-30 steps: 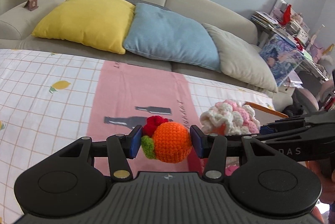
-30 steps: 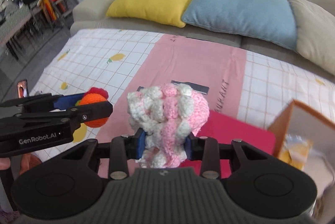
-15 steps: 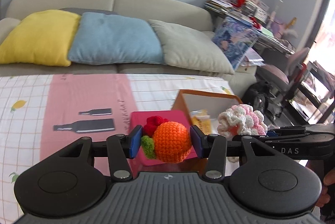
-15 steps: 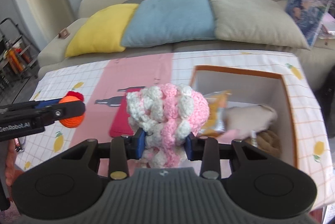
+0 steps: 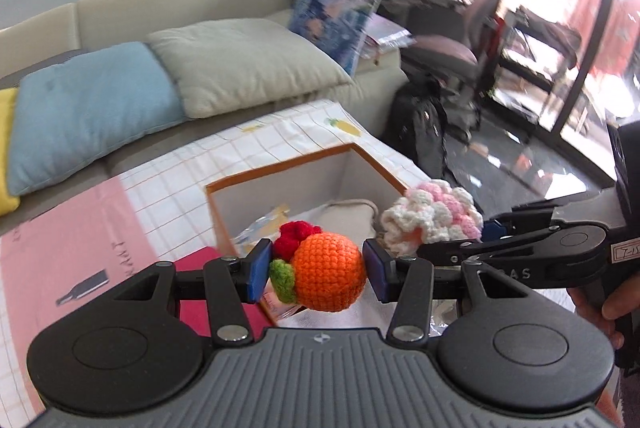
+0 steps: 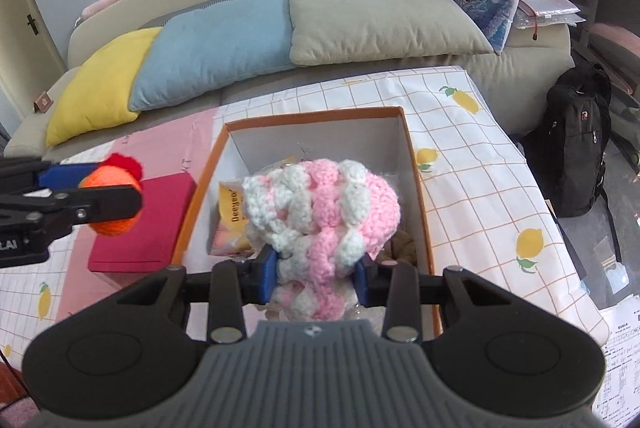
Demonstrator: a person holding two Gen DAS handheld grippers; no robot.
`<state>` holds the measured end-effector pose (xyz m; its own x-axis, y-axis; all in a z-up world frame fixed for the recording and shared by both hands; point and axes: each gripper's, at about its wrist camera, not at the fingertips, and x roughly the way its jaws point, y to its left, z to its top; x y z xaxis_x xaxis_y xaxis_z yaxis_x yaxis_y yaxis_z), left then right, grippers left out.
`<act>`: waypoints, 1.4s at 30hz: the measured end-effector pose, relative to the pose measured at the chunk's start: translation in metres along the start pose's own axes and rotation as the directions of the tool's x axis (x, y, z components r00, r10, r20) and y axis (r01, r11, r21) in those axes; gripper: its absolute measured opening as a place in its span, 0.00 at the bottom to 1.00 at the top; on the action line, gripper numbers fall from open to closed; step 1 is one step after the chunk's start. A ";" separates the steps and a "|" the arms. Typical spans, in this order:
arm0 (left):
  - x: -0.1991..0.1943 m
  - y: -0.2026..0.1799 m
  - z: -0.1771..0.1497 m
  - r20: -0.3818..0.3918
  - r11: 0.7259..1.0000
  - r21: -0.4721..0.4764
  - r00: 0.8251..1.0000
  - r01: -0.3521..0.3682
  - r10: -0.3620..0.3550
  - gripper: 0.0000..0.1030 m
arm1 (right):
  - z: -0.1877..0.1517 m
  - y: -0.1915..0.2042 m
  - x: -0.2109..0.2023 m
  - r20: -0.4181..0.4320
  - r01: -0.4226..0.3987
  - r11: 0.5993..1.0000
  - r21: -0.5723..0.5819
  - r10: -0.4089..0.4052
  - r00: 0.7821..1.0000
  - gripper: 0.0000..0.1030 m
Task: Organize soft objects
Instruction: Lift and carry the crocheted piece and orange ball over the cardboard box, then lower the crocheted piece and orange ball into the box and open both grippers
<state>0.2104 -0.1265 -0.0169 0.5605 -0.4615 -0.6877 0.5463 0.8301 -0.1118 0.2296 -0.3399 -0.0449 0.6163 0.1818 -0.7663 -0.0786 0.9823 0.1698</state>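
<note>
My left gripper (image 5: 318, 274) is shut on an orange crochet ball (image 5: 326, 270) with red and green tufts, held over the near left corner of an orange-rimmed white box (image 5: 280, 168). My right gripper (image 6: 316, 274) is shut on a pink and white crochet piece (image 6: 324, 208), held above the middle of the box (image 6: 312, 118). The pink piece also shows in the left wrist view (image 5: 434, 218), right of the ball. The ball shows in the right wrist view (image 6: 110, 180), left of the box. The box holds a yellow snack packet (image 6: 230, 212) and beige and brown soft things.
A red flat box (image 6: 144, 224) lies left of the orange-rimmed box on the checked tablecloth (image 6: 480, 180). Behind the table is a sofa with yellow, blue (image 6: 216, 40) and grey cushions. A black backpack (image 6: 572, 148) stands on the floor right of the table.
Both grippers have swung right with their crochet pieces and now hang over the orange-rimmed box. Neither grip has changed.
</note>
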 end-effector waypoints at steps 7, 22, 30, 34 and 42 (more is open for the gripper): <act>0.048 -0.011 0.003 -0.100 0.989 0.135 0.994 0.056 -0.043 0.54 | -0.004 -0.006 0.041 -0.072 0.064 0.993 -0.101 -0.072 0.995 0.38; 0.096 -0.008 0.021 -0.129 0.986 0.156 0.991 0.061 -0.041 0.54 | -0.005 -0.011 0.059 -0.100 0.072 0.992 -0.101 -0.082 0.992 0.43; 0.101 0.008 0.024 -0.123 0.997 0.078 0.992 0.028 -0.018 0.67 | 0.006 -0.008 0.062 -0.075 0.104 0.985 -0.140 -0.115 0.990 0.45; 0.091 0.012 0.029 -0.083 0.997 0.069 0.996 0.024 -0.018 0.73 | 0.010 -0.008 0.059 -0.062 0.104 0.985 -0.139 -0.114 0.992 0.45; 0.071 0.020 0.029 -0.058 0.998 0.021 0.997 -0.055 0.056 0.71 | 0.030 -0.002 0.059 -0.021 0.088 0.984 -0.153 -0.092 0.996 0.45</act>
<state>0.2791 -0.1519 -0.0468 0.5529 -0.3951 -0.7336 0.5278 0.8473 -0.0586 0.2894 -0.3325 -0.0719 0.6040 0.0913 -0.7917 -0.1428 0.9897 0.0051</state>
